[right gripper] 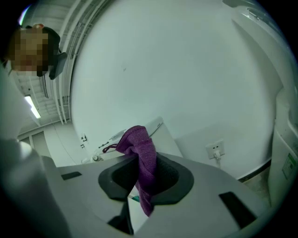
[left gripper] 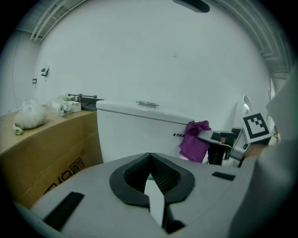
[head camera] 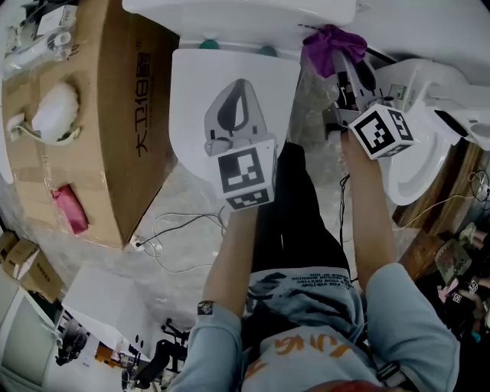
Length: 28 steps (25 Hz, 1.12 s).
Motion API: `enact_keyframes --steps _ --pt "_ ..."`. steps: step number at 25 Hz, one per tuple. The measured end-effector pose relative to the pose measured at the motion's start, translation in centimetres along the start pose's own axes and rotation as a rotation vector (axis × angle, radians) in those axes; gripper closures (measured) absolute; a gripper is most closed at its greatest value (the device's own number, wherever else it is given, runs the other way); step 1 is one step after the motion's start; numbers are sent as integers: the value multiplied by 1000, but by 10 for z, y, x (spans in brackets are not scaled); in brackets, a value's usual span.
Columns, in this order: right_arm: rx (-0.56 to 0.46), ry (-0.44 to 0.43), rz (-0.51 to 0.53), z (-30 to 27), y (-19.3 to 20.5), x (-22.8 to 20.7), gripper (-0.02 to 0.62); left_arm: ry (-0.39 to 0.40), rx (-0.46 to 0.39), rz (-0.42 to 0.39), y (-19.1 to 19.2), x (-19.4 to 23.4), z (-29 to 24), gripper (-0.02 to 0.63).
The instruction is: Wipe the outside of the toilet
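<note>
A white toilet stands in front of me with its lid (head camera: 191, 99) shut and its tank (head camera: 245, 15) behind. My right gripper (head camera: 342, 61) is shut on a purple cloth (head camera: 331, 44), which it holds against the right end of the tank. In the right gripper view the cloth (right gripper: 142, 158) hangs bunched between the jaws of the right gripper (right gripper: 139, 165). My left gripper (head camera: 237, 90) hovers over the lid, shut and empty. The left gripper view has that gripper (left gripper: 149, 158) facing the tank's front (left gripper: 135, 132), with the cloth (left gripper: 194, 139) to the right.
A big cardboard box (head camera: 99, 145) stands close on the toilet's left, with white bundles and a pink rag (head camera: 69, 208) on top. A second white toilet (head camera: 429, 130) stands at the right. Cables (head camera: 176, 237) lie on the floor. A wall socket (right gripper: 215, 149) is beside the tank.
</note>
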State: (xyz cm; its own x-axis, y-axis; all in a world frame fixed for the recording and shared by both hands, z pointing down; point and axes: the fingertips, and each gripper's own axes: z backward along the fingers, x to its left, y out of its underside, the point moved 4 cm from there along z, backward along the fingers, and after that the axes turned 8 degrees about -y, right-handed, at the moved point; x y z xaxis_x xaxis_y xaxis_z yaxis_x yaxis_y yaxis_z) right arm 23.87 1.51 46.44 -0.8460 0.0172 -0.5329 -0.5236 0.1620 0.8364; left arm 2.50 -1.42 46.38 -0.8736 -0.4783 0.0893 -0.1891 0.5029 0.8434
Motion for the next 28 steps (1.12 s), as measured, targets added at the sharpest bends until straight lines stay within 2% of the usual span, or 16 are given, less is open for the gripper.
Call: enact_keyframes --steps 3,7,19,28 --pt "31 5 -11 6 12 6 506 -19 4 17 -1 8 1 581" --pt "72 -55 -38 -7 31 31 506 -57 9 31 0 27 2 581" --pt "280 -456 -44 -100 117 164 506 -249 51 138 26 120 20 581" --pt "358 -505 59 -172 153 184 506 -334 67 197 35 167 16 581"
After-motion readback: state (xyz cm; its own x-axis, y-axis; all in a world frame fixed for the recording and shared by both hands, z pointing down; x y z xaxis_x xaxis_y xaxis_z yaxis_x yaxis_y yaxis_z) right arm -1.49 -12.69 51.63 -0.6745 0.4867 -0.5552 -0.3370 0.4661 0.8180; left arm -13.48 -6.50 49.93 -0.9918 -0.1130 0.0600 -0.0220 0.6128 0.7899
